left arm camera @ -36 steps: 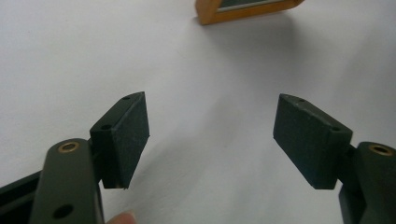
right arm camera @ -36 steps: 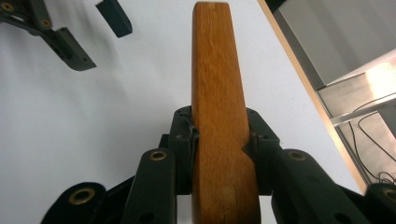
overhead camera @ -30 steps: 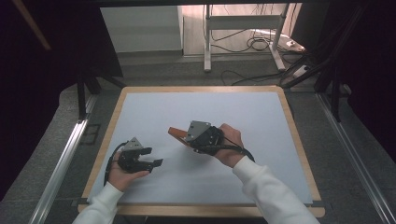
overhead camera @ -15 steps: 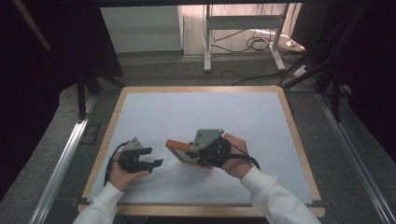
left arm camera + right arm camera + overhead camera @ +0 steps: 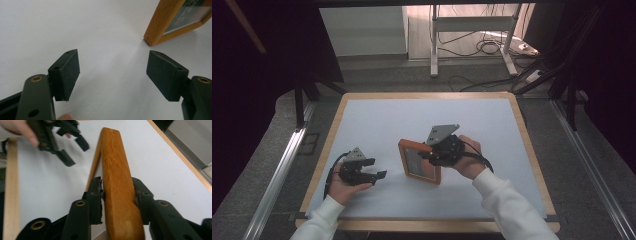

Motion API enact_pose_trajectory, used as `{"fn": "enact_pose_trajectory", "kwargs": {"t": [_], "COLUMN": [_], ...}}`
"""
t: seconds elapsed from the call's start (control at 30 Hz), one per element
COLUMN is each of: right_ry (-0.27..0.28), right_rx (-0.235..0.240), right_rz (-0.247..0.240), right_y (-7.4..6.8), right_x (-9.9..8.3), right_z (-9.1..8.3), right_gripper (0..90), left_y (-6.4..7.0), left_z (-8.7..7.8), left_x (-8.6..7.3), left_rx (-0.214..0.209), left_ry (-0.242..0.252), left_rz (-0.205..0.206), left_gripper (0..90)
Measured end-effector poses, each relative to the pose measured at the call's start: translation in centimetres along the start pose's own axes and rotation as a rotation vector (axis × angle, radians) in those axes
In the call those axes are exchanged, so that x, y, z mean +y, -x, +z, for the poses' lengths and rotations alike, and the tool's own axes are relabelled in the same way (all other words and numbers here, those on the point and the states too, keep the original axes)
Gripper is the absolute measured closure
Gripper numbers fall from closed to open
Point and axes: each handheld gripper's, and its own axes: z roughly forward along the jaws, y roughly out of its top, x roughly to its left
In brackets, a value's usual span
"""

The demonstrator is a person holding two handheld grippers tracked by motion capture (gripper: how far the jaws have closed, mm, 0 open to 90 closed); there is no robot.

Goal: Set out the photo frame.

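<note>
**Wooden frame gripped, placement pending**

Wooden, orange-brown rectangular picture frame [image 5: 419, 161] sits at centre frame in the high view, tilted on the white table surface [image 5: 412, 120]. Your right gripper [image 5: 117, 192] pinches its edge; release is not yet done. Your left gripper [image 5: 373, 174], lower left, is spread and holds nothing. Open room lies all around; the light wooden table border [image 5: 332, 130] is well apart.
</note>
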Motion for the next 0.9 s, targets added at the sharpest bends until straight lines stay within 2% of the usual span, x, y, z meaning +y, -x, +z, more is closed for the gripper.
{"fn": "enact_pose_trajectory", "kwargs": {"t": [0.43,0.63,0.8,0.9], "right_ry": [-0.038,-0.049,-0.032,-0.012], "right_rx": [-0.046,-0.075,-0.084,-0.094], "right_rz": [0.086,0.118,0.130,0.159], "right_y": [3.2,3.9,3.9,3.9], "right_x": [-1.4,-1.7,-1.7,-1.8], "right_z": [1.4,2.3,2.5,2.3], "right_gripper": [49.2,43.2,41.7,35.7], "left_y": [0.1,0.0,0.1,0.1], "left_z": [0.1,0.0,0.0,0.0], "left_x": [0.0,0.0,0.0,0.0], "left_rx": [0.000,0.001,0.001,0.000], "left_ry": [0.001,0.002,0.001,0.003], "left_rz": [0.004,0.004,0.006,0.008], "left_gripper": [26.6,26.5,26.5,26.5]}}
